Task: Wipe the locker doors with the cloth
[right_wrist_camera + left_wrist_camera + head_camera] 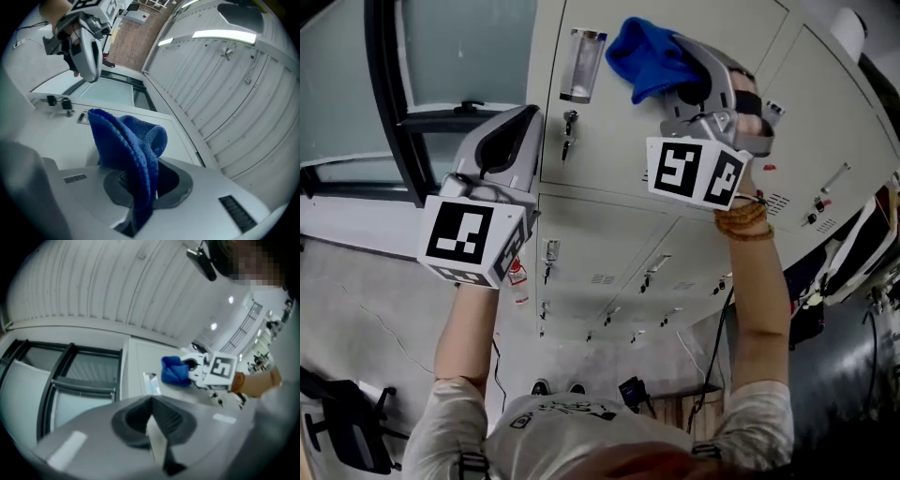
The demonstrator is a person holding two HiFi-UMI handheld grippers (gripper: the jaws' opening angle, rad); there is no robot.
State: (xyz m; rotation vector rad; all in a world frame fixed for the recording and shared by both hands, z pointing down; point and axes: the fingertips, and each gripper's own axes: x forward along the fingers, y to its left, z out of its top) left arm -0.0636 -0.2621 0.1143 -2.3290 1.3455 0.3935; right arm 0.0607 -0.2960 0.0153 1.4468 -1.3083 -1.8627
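Head view: the right gripper (692, 80) holds a crumpled blue terry cloth (649, 56) up at a pale grey metal locker door (609, 141). The left gripper (520, 127) hangs beside it, near a dark window frame (389, 103).

Left gripper view: its jaws meet, nothing between them.

Right gripper view: jaws pinch the cloth's fold.

Door (614, 141) face bare; label holder (581, 64), lock (569, 127) protrude at left edge.
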